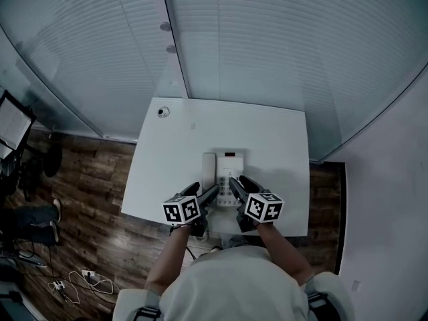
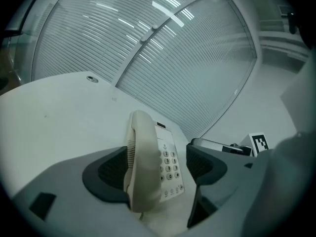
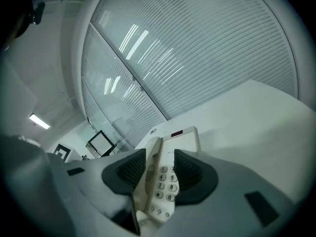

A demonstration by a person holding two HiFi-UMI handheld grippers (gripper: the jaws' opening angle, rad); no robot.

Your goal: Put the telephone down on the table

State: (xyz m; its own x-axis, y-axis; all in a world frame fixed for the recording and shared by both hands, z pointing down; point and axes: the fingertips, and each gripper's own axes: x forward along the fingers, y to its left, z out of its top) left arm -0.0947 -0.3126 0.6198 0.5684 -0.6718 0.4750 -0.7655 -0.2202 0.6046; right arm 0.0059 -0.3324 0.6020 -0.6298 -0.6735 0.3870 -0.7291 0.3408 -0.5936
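Telephone [image 1: 229,172], keypad digits legible, flat on surface [image 1: 177,156]; left hand-held gripper [image 1: 202,190] wide open, right hand-held gripper [image 1: 241,182] half open, both empty.

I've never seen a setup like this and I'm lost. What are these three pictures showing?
No robot here: a person holds a two-jaw gripper in each hand. The head view looks down from their head at a white table with a telephone on it. The other two views come from cameras on the left gripper and right gripper, looking along the jaws. Both show the telephone between them. The left jaws stand apart; the right ones sit close, and I cannot tell whether they press.
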